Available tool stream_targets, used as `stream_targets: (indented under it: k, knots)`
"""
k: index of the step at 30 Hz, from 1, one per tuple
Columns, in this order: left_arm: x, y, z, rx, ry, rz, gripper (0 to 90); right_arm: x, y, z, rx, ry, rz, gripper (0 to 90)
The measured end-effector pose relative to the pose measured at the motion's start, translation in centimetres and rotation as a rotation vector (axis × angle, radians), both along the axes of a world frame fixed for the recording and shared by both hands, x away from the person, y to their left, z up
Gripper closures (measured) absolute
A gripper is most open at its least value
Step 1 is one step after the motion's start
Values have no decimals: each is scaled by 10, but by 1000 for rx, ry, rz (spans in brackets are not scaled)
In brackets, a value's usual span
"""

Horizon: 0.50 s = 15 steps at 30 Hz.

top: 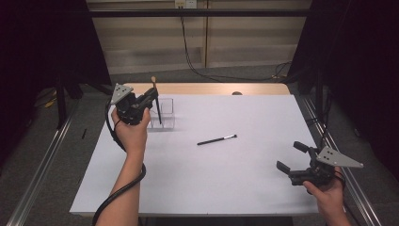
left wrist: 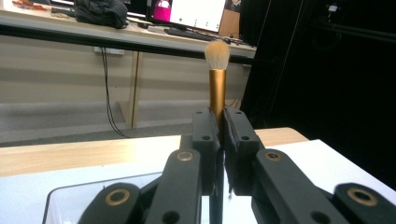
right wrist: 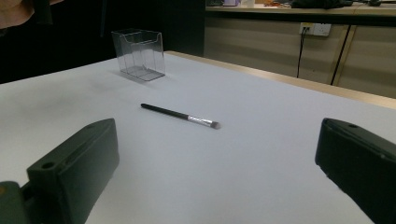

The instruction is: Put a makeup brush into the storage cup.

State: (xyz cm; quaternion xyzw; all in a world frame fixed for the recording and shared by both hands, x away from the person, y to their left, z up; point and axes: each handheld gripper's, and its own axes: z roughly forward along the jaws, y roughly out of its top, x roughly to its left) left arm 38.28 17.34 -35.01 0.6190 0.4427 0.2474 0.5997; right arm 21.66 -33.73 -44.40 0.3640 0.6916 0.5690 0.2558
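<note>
The white-topped counter with a pale wooden far edge carried everything. At its ten o'clock corner stood a clear plastic box-shaped holder, its near wall cut off in the left gripper view. The left tongs were pressed together, pinching a makeup brush with a gold metal ferrule and cream bristles; it stood upright over the holder, its lower handle hidden behind the jaws. The right tongs, at four o'clock, were spread wide, holding nothing. A thin black brush with a silver ferrule lay flat near the centre, its tip too small to make out.
</note>
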Motion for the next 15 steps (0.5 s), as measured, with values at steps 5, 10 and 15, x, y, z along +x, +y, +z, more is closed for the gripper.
stream_targets:
  k: [5,10,15]
  knots:
    - [3,-2,2,-15,-15,-3,841,0,0,0,0,1,0,0]
    - [7,-5,4,-15,-20,-4,841,0,0,0,-5,-1,1,0]
    - [11,-9,6,-11,-28,-4,841,0,-1,0,-3,0,0,0]
